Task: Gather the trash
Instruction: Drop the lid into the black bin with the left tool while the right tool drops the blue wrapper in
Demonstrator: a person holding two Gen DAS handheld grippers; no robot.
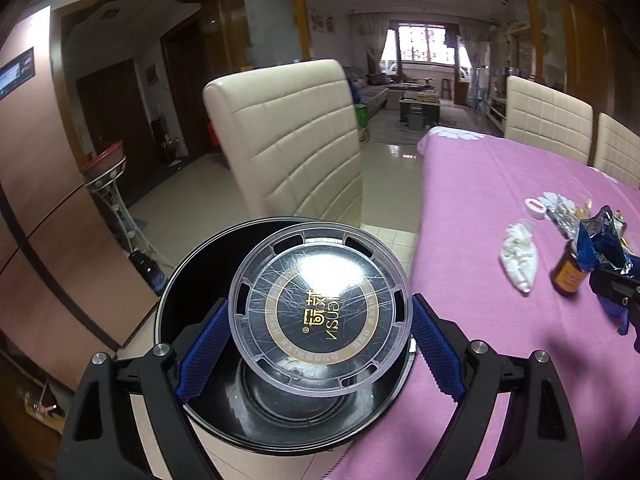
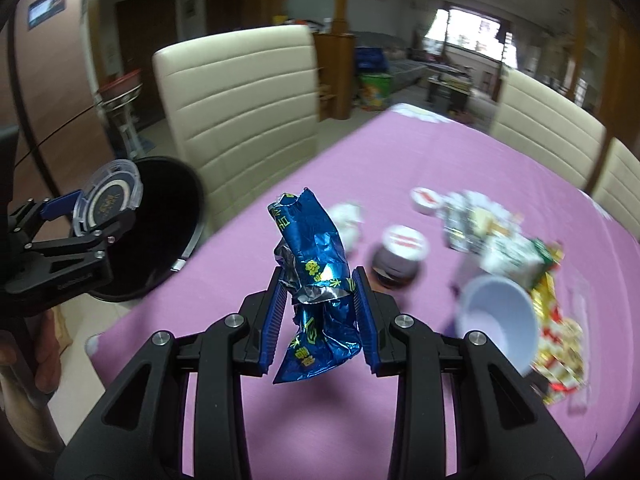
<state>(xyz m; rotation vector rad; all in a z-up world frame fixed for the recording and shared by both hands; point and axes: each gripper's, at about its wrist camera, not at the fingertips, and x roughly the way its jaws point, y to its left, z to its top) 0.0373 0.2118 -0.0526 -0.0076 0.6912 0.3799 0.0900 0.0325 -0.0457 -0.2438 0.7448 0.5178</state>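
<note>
**Lid and wrapper held over the bin and table**

Gripping a round clear plastic lid [image 1: 320,312] by its rim in the left gripper [image 1: 320,320], jaws spread wide and blue pads [image 1: 200,348] pressing on opposite edges. Holding that lid tilted, just above the open mouth of a black bin [image 1: 280,412] standing beside the edge of the pink tablecloth [image 1: 480,340], in front of a cream chair [image 1: 292,140].

Pinching a crumpled blue foil wrapper [image 2: 316,276] in the right gripper [image 2: 320,312], jaws partly closed, wrapper sticking up above the fingertips and hanging down below them. Hanging over the tablecloth, to the right of the bin and well apart from it.

Lying on the cloth beyond the wrapper: a small brown bottle with a white cap [image 2: 400,256], a loose white cap [image 2: 426,200], a crumpled white tissue [image 1: 518,256], a white cup [image 2: 500,320] and a blurred heap of foil and paper packets [image 2: 520,248].
</note>
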